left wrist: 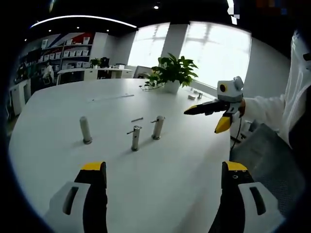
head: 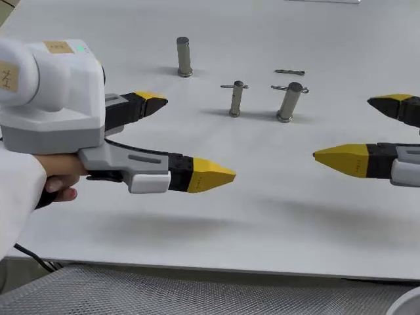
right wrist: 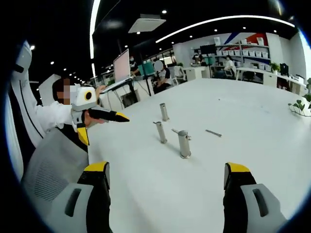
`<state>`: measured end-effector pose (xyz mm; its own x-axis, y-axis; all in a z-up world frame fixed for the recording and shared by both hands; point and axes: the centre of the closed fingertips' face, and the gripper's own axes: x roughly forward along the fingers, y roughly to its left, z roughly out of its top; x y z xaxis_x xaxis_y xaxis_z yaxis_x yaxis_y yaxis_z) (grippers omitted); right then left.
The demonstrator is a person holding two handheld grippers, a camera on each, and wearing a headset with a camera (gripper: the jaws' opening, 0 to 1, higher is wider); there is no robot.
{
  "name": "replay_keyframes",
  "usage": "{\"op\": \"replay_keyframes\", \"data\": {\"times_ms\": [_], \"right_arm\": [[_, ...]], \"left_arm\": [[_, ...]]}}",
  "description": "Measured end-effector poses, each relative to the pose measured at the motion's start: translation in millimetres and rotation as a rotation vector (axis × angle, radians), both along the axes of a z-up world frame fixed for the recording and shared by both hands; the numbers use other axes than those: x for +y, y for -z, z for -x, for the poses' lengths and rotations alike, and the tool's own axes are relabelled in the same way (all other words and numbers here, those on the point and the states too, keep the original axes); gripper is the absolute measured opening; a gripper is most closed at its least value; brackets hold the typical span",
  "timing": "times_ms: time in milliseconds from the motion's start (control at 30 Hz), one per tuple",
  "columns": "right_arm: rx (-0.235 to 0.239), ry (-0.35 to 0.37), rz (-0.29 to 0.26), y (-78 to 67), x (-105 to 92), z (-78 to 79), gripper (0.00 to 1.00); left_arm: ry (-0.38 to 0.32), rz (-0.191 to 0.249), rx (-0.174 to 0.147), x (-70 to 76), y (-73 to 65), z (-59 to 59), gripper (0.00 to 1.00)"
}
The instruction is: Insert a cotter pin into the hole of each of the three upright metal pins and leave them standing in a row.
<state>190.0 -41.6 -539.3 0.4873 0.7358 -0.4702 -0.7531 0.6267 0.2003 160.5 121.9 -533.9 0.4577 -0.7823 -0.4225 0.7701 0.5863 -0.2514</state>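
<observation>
Three upright metal pins stand on the white table. The far-left pin [head: 184, 57] [left wrist: 85, 130] [right wrist: 164, 111] has no cotter pin in it. The middle pin [head: 236, 98] [left wrist: 135, 138] [right wrist: 161, 132] and the right pin [head: 289, 102] [left wrist: 157, 127] [right wrist: 183, 143] each carry a cotter pin through the top. A loose cotter pin [head: 289, 72] [left wrist: 137, 119] [right wrist: 213, 133] lies flat behind them. My left gripper [head: 190, 138] [left wrist: 164, 167] hovers open, near and left of the pins. My right gripper [head: 348, 128] [right wrist: 166, 168] hovers open at the right, holding nothing.
The table's near edge [head: 210, 269] runs along the bottom, with a grey mesh chair [head: 164, 292] below it. A potted plant [left wrist: 170, 73] stands at the table's far side. Bare tabletop [head: 262, 210] lies between the grippers and the pins.
</observation>
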Motion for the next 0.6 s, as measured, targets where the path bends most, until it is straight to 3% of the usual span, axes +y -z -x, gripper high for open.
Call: {"op": "replay_keyframes", "data": {"times_ms": [100, 300, 467, 600], "right_arm": [[0.018, 0.02, 0.004, 2.3, -3.9, 2.8, 0.98], [0.018, 0.036, 0.007, 0.6, -7.5, 7.2, 0.98], [0.017, 0.033, 0.022, 1.4, -8.1, 10.9, 0.98], [0.019, 0.02, 0.033, 2.1, -5.7, 14.6, 0.98]], "left_arm": [[-0.001, -0.014, 0.01, 4.9, 2.4, 0.9, 0.98], [-0.024, -0.025, -0.004, 17.3, -1.3, -4.3, 0.98], [-0.032, -0.044, -0.047, 25.9, -7.3, -13.1, 0.96], [-0.055, -0.062, -0.082, 35.0, -12.1, -29.7, 0.95]]}}
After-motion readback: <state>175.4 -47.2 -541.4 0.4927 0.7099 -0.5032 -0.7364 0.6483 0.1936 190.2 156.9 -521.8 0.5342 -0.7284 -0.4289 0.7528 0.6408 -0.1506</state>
